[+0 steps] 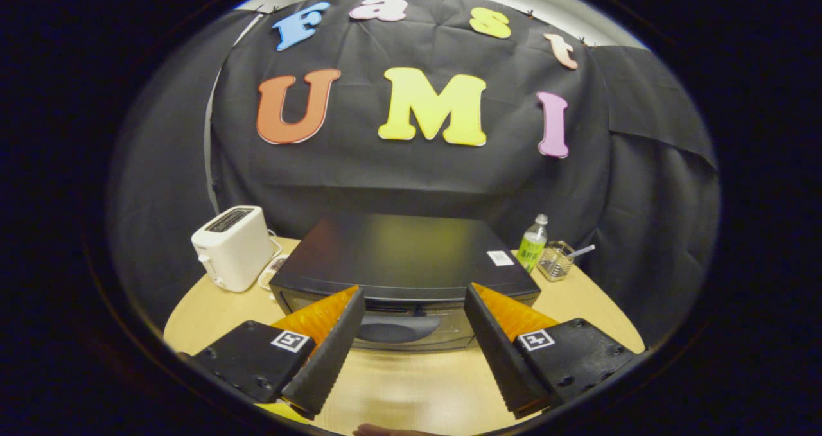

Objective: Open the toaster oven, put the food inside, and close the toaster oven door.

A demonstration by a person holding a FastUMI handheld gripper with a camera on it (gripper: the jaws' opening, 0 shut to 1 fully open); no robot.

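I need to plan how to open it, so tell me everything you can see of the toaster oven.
The toaster oven is a low black box with a flat, slightly glossy top carrying a small white sticker near one back corner. Its front door looks shut, with a dark recessed handle across it. It sits upright on the round wooden table, between a white toaster and a green bottle. The open gripper hangs just before the door, fingers either side of the handle, touching nothing.

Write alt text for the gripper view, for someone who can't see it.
An open gripper hovers just in front of a black toaster oven whose door is closed, on a round wooden table. A white toaster stands to the oven's left; a green bottle and a small glass container stand to its right.
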